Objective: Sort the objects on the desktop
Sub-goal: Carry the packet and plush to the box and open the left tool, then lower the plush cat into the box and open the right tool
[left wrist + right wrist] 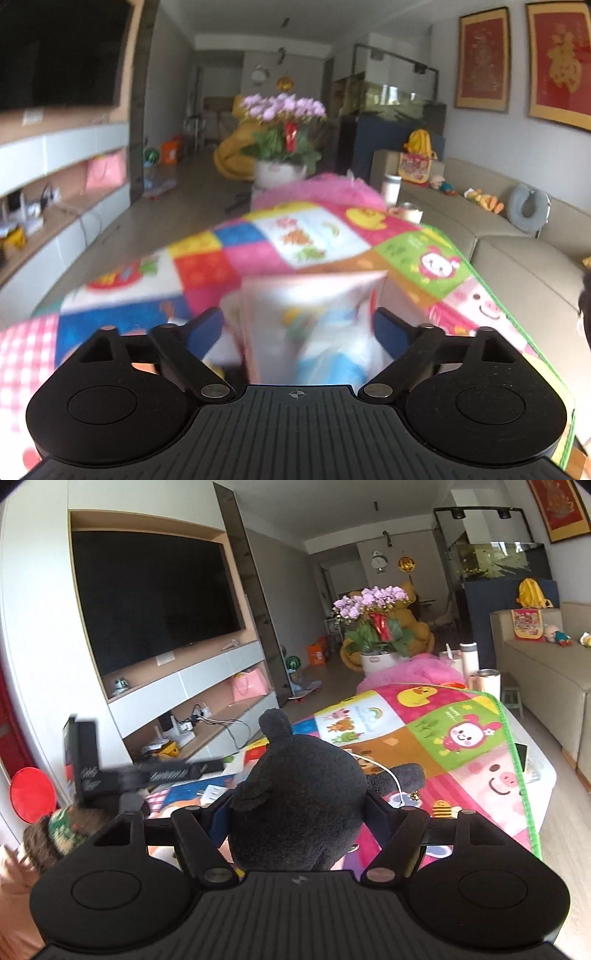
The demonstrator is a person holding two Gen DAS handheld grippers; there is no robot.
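My left gripper [297, 326] is shut on a shiny plastic packet [310, 325] with blue and white print, held above the colourful patchwork mat [207, 258]; the view is blurred. My right gripper [295, 812] is shut on a black plush toy [299, 801] with a round ear, held above the same mat [461, 746]. A white cable [384, 771] runs by the toy's arm. A black box [110, 771], blurred, is at the left above the mat.
A flower pot with pink orchids [376, 627] stands beyond the mat, next to a pink blanket [413, 672] and bottles [469, 657]. The sofa [546, 686] runs along the right. The TV wall and shelves [155, 602] are on the left.
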